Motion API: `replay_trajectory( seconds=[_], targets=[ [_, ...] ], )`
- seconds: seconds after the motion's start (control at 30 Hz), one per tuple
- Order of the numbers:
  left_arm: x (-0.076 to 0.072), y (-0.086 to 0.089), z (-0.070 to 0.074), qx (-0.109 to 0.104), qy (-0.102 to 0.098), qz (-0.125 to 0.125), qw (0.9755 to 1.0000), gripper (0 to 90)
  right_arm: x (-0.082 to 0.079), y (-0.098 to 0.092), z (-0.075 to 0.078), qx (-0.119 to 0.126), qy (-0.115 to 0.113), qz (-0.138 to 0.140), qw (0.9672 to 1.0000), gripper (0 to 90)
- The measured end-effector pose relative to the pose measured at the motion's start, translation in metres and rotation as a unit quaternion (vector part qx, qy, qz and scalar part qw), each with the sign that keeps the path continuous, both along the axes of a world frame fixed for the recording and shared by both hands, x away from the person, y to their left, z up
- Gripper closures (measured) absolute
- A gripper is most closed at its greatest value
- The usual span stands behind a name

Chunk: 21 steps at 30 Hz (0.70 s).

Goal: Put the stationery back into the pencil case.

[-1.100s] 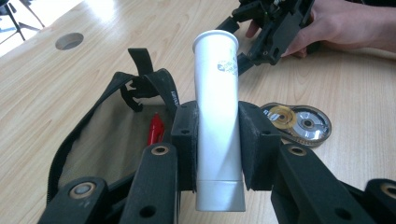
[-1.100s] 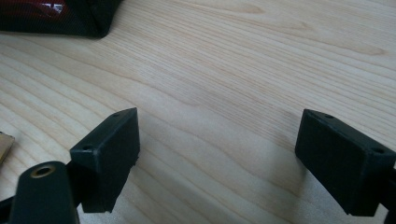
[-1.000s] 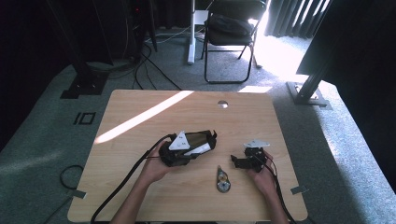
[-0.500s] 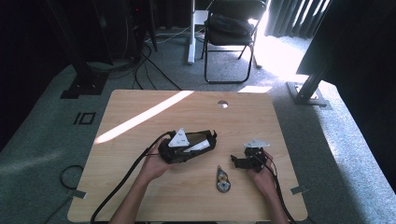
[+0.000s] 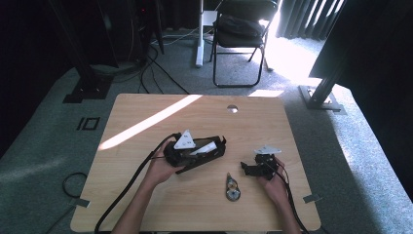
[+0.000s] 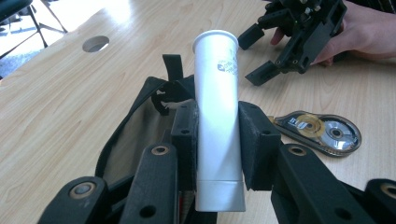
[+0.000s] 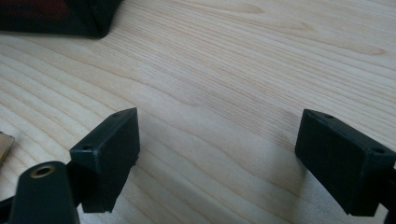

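High view: left gripper (image 5: 207,148) lies low over the black pouch (image 5: 214,155) at mid-table, white tube (image 5: 203,148) along it. Right gripper (image 5: 251,168) rests on the table (image 5: 146,112) to the right, well apart; tape roller (image 5: 233,187) near the front edge between the hands. Step looks like feeding the tube into the pouch: keep it in line with the opening, go in end first, let go only once it is well inside.

Left gripper view: jaws clamped on the tube (image 6: 217,116) at its lower half, open end pointing away. Pouch (image 6: 140,135) mouth just under and left of it. Roller (image 6: 322,133) to the right, other gripper (image 6: 299,37) beyond.

Right gripper view: jaws wide, nothing between, bare table (image 7: 243,60) under them; pouch (image 7: 60,16) corner top left.

Against the earlier frames: left gripper and tube have barely shifted; right hand, roller and pouch unchanged.
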<state>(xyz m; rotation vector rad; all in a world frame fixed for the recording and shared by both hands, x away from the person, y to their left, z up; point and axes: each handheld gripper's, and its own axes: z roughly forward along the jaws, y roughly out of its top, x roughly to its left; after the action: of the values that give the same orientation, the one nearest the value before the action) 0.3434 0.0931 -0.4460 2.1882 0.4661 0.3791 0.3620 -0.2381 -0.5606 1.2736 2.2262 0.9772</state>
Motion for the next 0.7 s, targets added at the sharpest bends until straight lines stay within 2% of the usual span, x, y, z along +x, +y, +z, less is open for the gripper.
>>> replay_trajectory(
  seconds=[0.7],
  targets=[
    [0.0102, -0.0023, -0.0016, 0.004, 0.000, 0.002, 1.0000, 70.5, 0.0000, 0.0001, 0.0000, 0.000, 0.000, 0.000, 1.0000, 13.7]
  ],
)
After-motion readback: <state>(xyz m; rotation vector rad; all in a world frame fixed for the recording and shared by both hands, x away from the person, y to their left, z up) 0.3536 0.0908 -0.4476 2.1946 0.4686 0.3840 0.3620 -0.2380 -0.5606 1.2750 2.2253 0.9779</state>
